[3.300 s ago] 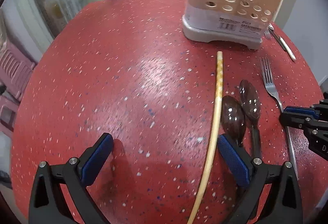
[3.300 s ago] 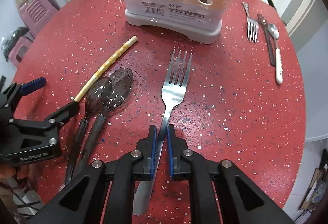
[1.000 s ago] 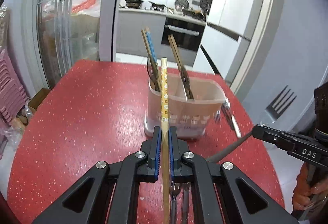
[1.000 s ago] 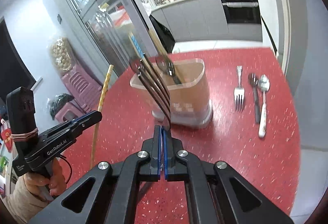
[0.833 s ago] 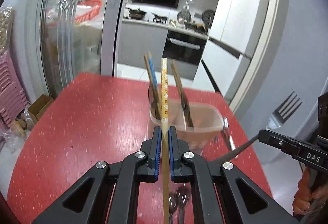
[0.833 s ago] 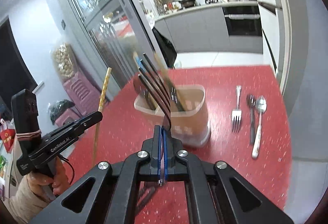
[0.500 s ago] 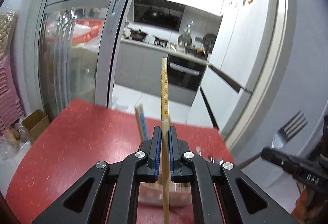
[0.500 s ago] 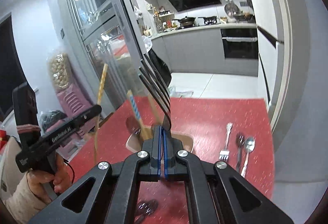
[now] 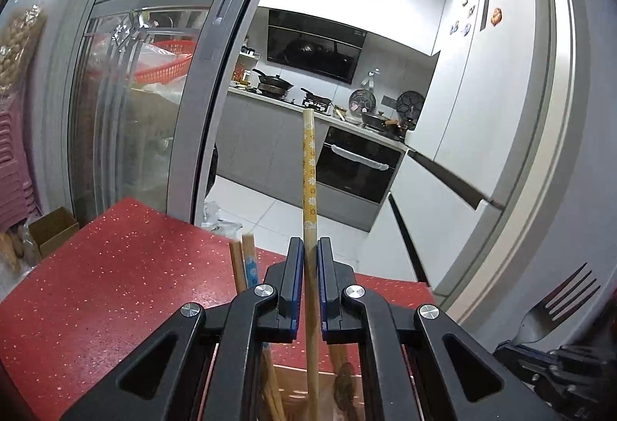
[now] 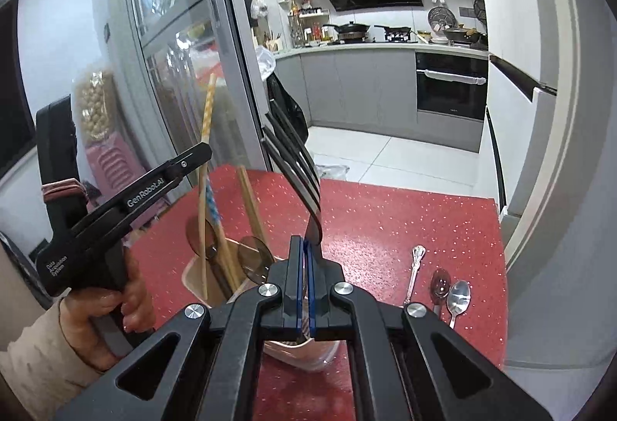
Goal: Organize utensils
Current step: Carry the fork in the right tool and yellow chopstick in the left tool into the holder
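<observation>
My left gripper [image 9: 307, 286] clamped on yellow patterned chopstick [image 9: 309, 174], stick upright, lower end inside beige utensil holder [image 10: 200, 274] on red speckled table [image 9: 115, 286]. My right gripper [image 10: 303, 284] clamped on fork [image 10: 297, 166], tines up, raised above holder. Holder contains other chopsticks [image 10: 250, 205] and dark spoons [image 10: 252, 259]. Right of holder on table: fork handle [image 10: 414, 266], dark spoon [image 10: 440, 284], silver spoon [image 10: 459, 295], lying side by side. Person's hand [image 10: 115, 301] grips left gripper's handle.

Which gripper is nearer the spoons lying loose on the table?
Right. The right gripper is just left of the spoons; the left gripper is farther left.
</observation>
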{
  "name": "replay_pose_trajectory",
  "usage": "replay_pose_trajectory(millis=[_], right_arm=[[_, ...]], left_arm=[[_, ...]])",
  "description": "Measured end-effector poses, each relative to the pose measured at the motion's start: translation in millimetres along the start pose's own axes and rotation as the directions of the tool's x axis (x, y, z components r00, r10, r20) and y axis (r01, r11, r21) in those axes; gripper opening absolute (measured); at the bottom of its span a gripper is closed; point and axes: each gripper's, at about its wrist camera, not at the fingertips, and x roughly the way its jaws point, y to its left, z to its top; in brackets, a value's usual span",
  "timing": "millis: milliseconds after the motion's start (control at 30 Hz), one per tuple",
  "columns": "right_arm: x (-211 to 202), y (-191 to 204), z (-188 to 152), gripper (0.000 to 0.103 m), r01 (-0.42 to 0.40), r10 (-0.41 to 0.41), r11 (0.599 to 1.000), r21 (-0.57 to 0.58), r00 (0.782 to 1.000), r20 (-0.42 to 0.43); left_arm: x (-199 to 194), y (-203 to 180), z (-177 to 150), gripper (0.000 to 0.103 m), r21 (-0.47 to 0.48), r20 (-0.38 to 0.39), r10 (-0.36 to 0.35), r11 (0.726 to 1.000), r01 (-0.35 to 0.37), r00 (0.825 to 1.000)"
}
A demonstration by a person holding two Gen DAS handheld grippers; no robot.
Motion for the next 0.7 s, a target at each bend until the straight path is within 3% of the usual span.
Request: replay_pose_trajectory(millis=[233, 400, 700], right_arm=[[16.7, -8.4, -8.2, 0.002, -0.004, 0.003, 1.000, -0.020, 0.999, -0.050], [27.1, -7.3, -12.1, 0.002, -0.004, -0.001, 0.999, -0.051, 0.995, -0.097], [64.3, -11.8, -8.0, 0.002, -0.057, 0.053, 0.998, -0.006, 0.968, -0.245]], left_arm=[[7.1, -5.6, -9.7, 0.032, 0.056, 0.077, 0.044, 0.997, -0.049, 0.996], [1.9, -16.8, -24.8, 0.032, 0.138, 0.086, 0.058, 0.988, -0.069, 0.995], [-4.4, -17.2, -42.2, 0.032, 0.204, -0.018, 0.097, 0.975, -0.091, 0.995]])
